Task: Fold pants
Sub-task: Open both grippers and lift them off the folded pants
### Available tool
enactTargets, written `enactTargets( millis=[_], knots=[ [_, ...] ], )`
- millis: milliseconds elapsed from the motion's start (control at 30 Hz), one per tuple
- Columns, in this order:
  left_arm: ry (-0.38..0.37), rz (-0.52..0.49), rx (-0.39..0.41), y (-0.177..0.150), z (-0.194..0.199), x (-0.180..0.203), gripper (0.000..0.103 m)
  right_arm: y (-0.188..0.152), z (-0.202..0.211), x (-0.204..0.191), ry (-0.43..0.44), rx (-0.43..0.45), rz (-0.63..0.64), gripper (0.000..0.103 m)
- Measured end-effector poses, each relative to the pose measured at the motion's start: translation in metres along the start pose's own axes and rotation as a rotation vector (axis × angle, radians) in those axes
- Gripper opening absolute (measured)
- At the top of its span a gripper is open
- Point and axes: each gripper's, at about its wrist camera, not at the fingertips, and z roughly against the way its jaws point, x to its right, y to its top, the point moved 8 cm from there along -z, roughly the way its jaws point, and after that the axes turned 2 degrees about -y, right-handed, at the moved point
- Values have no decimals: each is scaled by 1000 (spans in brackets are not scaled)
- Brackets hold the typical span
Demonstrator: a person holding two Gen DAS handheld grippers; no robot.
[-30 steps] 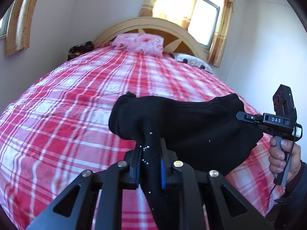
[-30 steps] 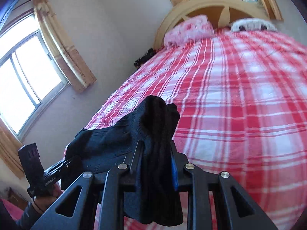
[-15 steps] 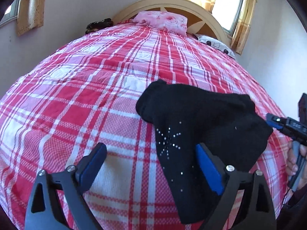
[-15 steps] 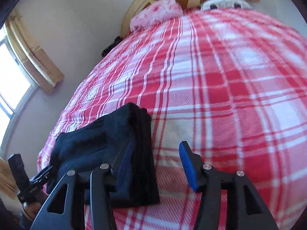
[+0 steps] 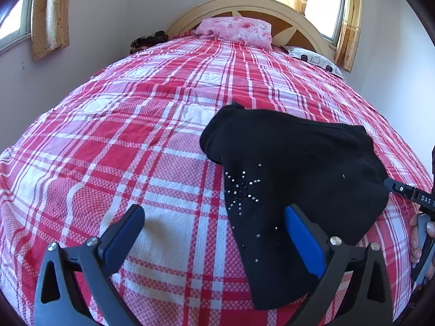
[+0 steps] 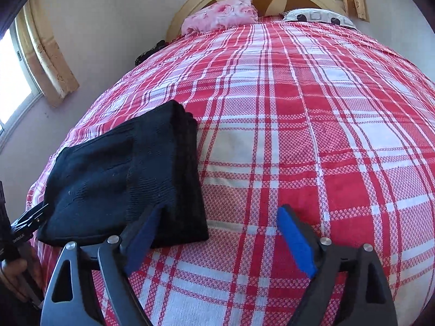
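The black pants (image 5: 293,174) lie folded in a thick bundle on the red plaid bed (image 5: 136,141), with a rhinestone star on the near flap. My left gripper (image 5: 214,225) is open and empty; its right finger sits over the bundle's near left corner. In the right wrist view the pants (image 6: 127,179) lie at the left. My right gripper (image 6: 217,228) is open and empty, its left finger against the bundle's near right corner. The other gripper shows at each view's edge, the right one (image 5: 410,194) and the left one (image 6: 24,222).
A pink floral pillow (image 5: 235,30) and a white patterned pillow (image 5: 312,58) lie at the headboard (image 5: 252,4). A dark item (image 5: 148,39) sits at the bed's far left corner. Walls and curtained windows surround the bed.
Both grippers held the pants lifted a second ago. They lowered the bundle onto the bed, opened and let go. The pants now rest flat.
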Motion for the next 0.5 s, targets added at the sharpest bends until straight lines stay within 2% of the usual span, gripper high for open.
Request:
enactTargets(
  millis=[200,500],
  knots=[
    [0,18,11,-5,12,4,103,2,23,1,-29,50,-16,87],
    [5,51,26,-8,23,2,103,5,42,9,-46,58,-55,87]
  ],
)
